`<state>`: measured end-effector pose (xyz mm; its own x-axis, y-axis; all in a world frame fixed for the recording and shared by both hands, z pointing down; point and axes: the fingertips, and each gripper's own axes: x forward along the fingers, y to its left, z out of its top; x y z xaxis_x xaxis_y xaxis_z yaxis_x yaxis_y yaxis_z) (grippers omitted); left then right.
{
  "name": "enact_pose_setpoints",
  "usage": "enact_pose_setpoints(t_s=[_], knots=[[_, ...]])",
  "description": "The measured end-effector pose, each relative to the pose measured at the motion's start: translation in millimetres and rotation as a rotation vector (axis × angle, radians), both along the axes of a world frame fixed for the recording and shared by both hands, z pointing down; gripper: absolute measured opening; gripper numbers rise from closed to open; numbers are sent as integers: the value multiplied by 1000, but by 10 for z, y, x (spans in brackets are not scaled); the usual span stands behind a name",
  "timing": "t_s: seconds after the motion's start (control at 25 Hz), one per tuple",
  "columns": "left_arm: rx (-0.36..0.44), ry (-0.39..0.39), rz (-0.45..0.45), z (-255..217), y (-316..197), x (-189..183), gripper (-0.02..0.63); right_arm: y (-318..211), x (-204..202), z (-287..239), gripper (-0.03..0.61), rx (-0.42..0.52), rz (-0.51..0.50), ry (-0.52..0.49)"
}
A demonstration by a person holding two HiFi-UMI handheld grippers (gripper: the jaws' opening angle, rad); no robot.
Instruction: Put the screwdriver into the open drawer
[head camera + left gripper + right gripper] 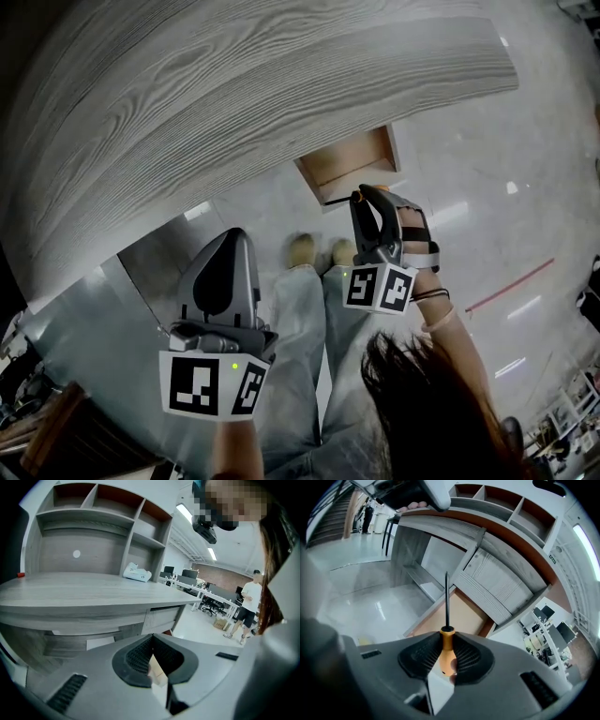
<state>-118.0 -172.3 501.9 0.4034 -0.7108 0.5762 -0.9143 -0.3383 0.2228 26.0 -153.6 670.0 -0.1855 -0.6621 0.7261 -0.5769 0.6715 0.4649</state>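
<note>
A screwdriver [446,639] with an orange handle and a dark shaft is clamped in my right gripper [446,656], shaft pointing ahead. Its tip reaches toward the open drawer [461,616], whose brown wooden inside lies just beyond. In the head view the right gripper [367,202] hovers just below the open drawer [352,167] under the desk, and the screwdriver's orange end [357,196] shows at the jaws. My left gripper [221,286] is held lower left, away from the drawer. Its jaws are closed together with nothing between them [152,660].
A long grey wood-grain desk [216,103] spans the top, with shelves [93,522] above it. The person's legs and shoes [319,251] stand on the glossy pale floor [487,197] under the drawer. Another person [246,606] stands far off among office desks.
</note>
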Motion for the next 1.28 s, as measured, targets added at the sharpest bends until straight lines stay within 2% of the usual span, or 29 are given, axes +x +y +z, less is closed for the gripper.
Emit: enact_pose_setpoints(t_s=[1.28], knots=[[-33,6,-15,484,-123,-2,15,-162,82,895,91,-49,-135,194]])
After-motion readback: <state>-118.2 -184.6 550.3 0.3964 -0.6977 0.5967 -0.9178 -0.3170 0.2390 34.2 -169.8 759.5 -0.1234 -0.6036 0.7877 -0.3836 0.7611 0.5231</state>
